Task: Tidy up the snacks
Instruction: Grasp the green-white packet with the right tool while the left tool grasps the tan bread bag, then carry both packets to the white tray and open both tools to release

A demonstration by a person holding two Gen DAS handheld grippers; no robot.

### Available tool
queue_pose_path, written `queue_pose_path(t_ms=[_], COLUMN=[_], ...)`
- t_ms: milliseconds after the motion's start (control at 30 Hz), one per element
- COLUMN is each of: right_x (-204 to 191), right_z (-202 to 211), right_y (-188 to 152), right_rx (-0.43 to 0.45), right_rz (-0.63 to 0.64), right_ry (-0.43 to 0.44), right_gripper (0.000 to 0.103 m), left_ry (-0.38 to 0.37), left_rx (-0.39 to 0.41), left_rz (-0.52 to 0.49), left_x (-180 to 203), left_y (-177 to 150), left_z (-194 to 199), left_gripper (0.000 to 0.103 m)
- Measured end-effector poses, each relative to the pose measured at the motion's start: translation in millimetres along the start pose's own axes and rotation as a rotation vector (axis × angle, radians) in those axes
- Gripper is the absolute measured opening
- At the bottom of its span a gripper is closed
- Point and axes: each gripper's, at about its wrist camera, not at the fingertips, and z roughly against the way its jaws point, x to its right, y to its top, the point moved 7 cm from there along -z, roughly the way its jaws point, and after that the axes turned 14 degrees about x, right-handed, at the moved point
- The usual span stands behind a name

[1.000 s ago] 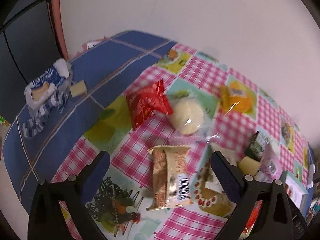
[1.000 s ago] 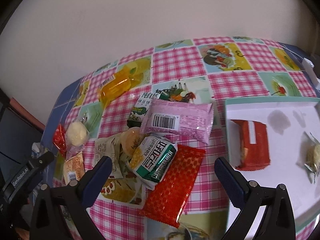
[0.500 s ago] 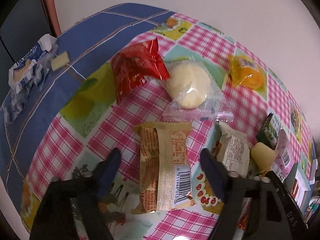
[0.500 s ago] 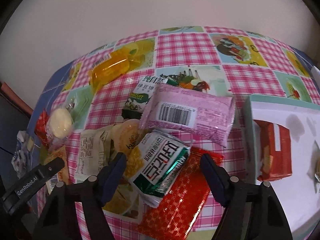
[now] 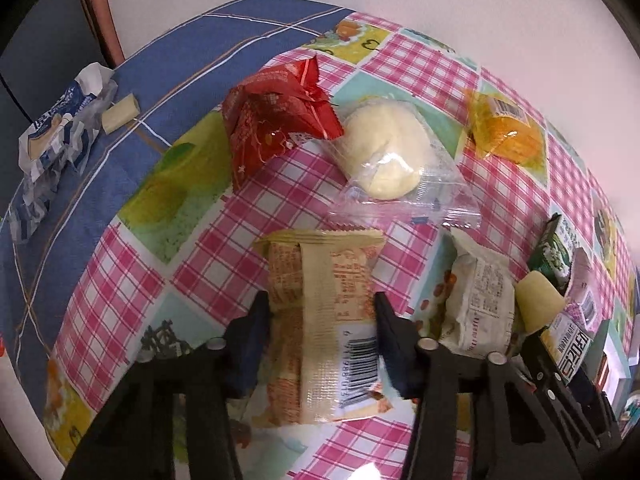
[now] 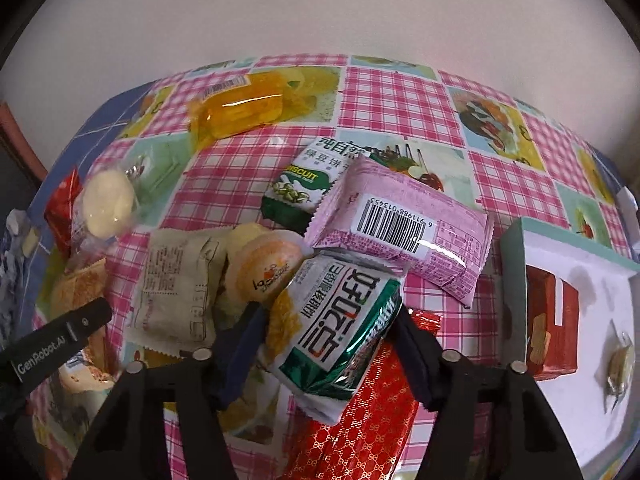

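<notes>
On checked cloth [image 6: 400, 92]: two red packets [image 5: 276, 124].

Both wrist cameras are looking steeply down, close over the table [image 5: 192, 264]. The views are sharing the round white bun [image 5: 386, 152] [image 6: 107, 204], lying at nine o'clock in the right view.

A plain white wall [image 6: 320, 8] rises right behind the far edge of the table [image 5: 192, 208], which wears a pink checked cloth with picture squares over a blue one. Past the table's left corner stand a pinkish upright strip [image 5: 102, 16] and a dark panel [image 5: 44, 40].
</notes>
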Motion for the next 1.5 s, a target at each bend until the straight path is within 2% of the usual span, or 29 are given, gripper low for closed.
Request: queue_pose_path(t_ms=[133, 367, 567, 900, 1133, 1233, 1300, 1500], right_x=[7.4, 21.7, 32.7, 57.3, 82.6, 100.6, 118.2, 197.8], right_z=[2.0, 7.1, 18.9, 63.5, 99.5, 108.6, 112.7, 118.5], right_y=[-1.2, -2.2, 0.9, 5.0, 3.9, 1.5, 0.1, -9.6], right_rx=[-0.010, -0.021, -0.016, 0.005, 0.035, 0.038, 0.042, 0.044], right_rz=[-0.031, -0.099, -0.150, -0.238, -0.289, -0.299, -0.309, -0.427], right_ry=[0.012, 0.018, 0.039, 0.060, 0.047, 0.023, -0.008, -0.122], right_gripper=[0.056, 0.053, 0.052, 0.052, 0.052, 0.052, 0.052, 0.052], left_ry=[-0.015, -0.059, -0.089, -0.153, -0.206, -0.230, -0.265, -0.342], left_rx=[-0.011, -0.026, -0.036, 0.030, 0.097, 0.105, 0.109, 0.131], left_rz=[0.001, 0.030, 0.059, 0.037, -0.056, -0.059, -0.078, -0.225], left_x=[5.5, 8.1, 6.8, 24.0, 62.2, 81.5, 104.8, 182.1], left_y=[-3.0, -8.9, -13.5, -6.9, -7.3, -8.9, -11.8, -36.9], left_z=[-0.2, 4.8, 15.1, 67.7, 117.0, 130.6, 136.5, 152.4], left_gripper=[0.045, 0.038, 0.037, 0.037, 0.037, 0.037, 0.037, 0.037])
